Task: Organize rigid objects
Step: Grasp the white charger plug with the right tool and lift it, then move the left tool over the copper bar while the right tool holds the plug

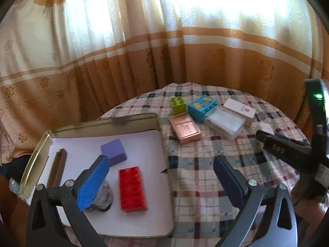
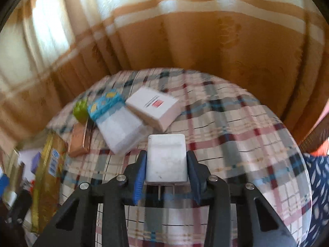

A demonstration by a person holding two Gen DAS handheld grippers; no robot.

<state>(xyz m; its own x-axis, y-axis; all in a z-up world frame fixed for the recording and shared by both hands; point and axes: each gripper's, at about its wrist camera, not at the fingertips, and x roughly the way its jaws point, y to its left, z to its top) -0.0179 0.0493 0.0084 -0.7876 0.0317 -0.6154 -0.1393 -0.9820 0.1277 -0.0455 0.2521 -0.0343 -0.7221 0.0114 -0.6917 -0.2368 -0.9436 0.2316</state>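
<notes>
My left gripper (image 1: 162, 164) is open and empty above the right edge of a gold metal tray (image 1: 33, 160). The tray holds a red brick (image 1: 132, 189), a purple block (image 1: 113, 149), a brown comb-like piece (image 1: 56, 167) and a dark crumpled item (image 1: 102, 197). My right gripper (image 2: 166, 156) is shut on a white plug adapter (image 2: 166, 160), held above the checked tablecloth (image 2: 236, 135). On the table lie a green brick (image 1: 178, 104), a blue box (image 1: 202, 107), a copper box (image 1: 185, 130), a clear case (image 1: 225, 124) and a white box (image 1: 239, 111).
The round table is backed by orange and cream curtains (image 1: 123, 51). The right gripper's black body (image 1: 287, 150) shows at the right in the left wrist view. The tray's gold side (image 2: 49, 173) is at the left in the right wrist view.
</notes>
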